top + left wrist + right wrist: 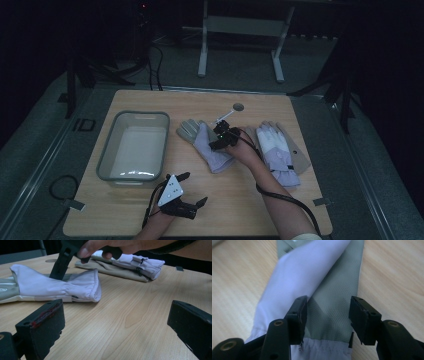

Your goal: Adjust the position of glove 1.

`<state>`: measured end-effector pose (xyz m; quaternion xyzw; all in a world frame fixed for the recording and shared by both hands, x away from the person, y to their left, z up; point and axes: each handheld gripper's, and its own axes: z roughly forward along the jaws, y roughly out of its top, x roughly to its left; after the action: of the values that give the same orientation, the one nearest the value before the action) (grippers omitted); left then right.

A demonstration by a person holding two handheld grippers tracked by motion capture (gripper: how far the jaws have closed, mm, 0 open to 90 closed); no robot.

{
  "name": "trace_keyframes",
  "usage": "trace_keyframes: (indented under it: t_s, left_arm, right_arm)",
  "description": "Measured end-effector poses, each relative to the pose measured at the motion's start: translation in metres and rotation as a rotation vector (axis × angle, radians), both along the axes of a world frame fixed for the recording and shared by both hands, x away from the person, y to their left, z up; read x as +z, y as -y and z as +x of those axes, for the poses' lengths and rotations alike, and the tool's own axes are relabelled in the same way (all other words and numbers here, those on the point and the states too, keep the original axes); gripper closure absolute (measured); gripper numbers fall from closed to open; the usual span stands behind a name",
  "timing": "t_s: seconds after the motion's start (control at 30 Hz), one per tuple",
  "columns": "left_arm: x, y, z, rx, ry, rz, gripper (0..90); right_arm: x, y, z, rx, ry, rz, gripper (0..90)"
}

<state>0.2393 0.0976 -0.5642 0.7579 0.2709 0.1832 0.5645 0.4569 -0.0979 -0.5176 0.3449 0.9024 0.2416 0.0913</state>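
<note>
the left claw hovered low over the light wooden tabletop, its jaws spread wide with nothing between them, and the grey translucent plastic bin sat just off to its far left. ahead of that claw lay the near glove, a pale lilac and grey-green fabric work glove, flat on the tabletop with its gathered cuff pointing toward it.

the right claw was down on that glove, jaws half closed and straddling the grey-green palm panel just above the cuff seam. the pads did not look to be pressing yet, so the fabric sat between them rather than gripped. the risk, as i judged it, was a thin pinch: the jaws could catch only the top layer, and the glove would then slide out or dangle unevenly on a lift. the left pad sat at the edge of the lilac fold, so closing might nip that fold alone. pressing down too hard could also drag the glove across the tabletop.

beyond the right claw, to its right, the second lilac and tan glove lay apart, untouched.
</note>
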Motion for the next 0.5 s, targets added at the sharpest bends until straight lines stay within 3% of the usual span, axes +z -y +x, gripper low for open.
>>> trace_keyframes:
  t_s: [0.03, 0.17, 0.3, 0.5]
  left_arm:
    - [0.0, 0.0001, 0.0, -0.001, -0.001, 0.001, 1.3]
    - [0.0001, 0.0002, -0.0002, -0.001, 0.001, 0.004, 1.3]
    - [0.0001, 0.0005, -0.0002, 0.0, 0.001, 0.007, 1.3]
    - [0.0001, 0.001, 0.0, -0.001, -0.001, 0.011, 1.3]
  right_arm:
    - [-0.0025, -0.0045, 0.0005, 0.007, -0.017, -0.02, 50.3]
    - [-0.0033, -0.0078, -0.0002, 0.013, -0.008, -0.047, 51.4]
    - [-0.0055, -0.0081, 0.005, -0.028, -0.066, -0.034, 50.9]
    - [-0.0061, -0.0093, 0.0044, -0.023, -0.076, -0.037, 61.7]
